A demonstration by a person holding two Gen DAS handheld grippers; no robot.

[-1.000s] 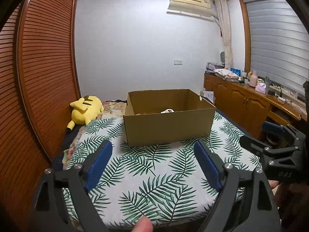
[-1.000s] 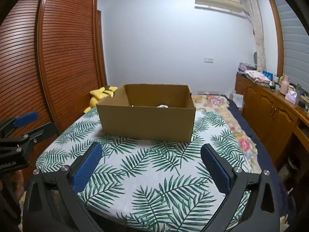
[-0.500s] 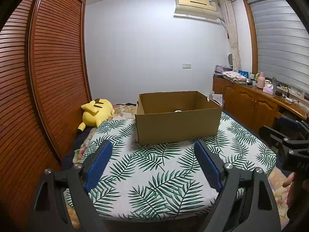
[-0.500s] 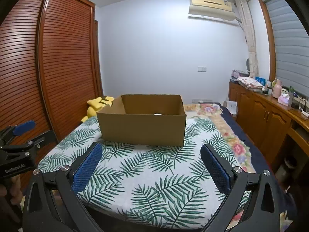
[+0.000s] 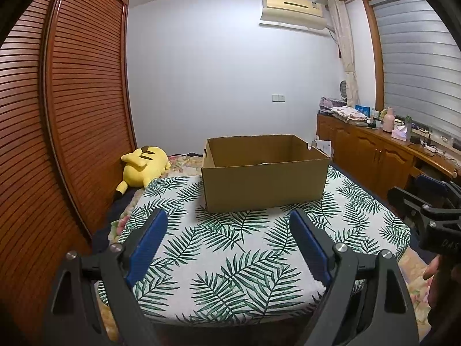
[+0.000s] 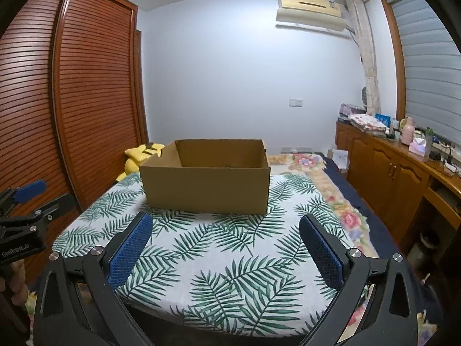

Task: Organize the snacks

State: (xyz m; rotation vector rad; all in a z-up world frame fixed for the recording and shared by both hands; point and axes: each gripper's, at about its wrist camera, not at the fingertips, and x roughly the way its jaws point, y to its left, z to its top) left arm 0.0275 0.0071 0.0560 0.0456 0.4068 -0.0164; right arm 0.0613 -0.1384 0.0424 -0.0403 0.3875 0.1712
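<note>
An open brown cardboard box [image 5: 265, 184] stands on a table with a palm-leaf cloth [image 5: 230, 259]; it also shows in the right wrist view [image 6: 207, 187]. A small white item [image 5: 264, 163] barely shows over the box's rim; the rest of the inside is hidden. My left gripper [image 5: 227, 230] is open and empty, well short of the box. My right gripper [image 6: 224, 236] is open and empty, also short of the box. Each gripper shows at the edge of the other's view, the right one [image 5: 432, 201] and the left one [image 6: 26, 199].
A yellow plush toy [image 5: 144, 164] lies at the far left by the slatted wooden wardrobe [image 5: 72, 115]. A wooden cabinet [image 5: 383, 155] with bottles and cloths runs along the right wall. A floral blanket [image 6: 322, 173] covers the bed beyond the table.
Both grippers have pulled back and dropped lower, so the box looks farther and its inside is less visible. Both stay open and empty.
</note>
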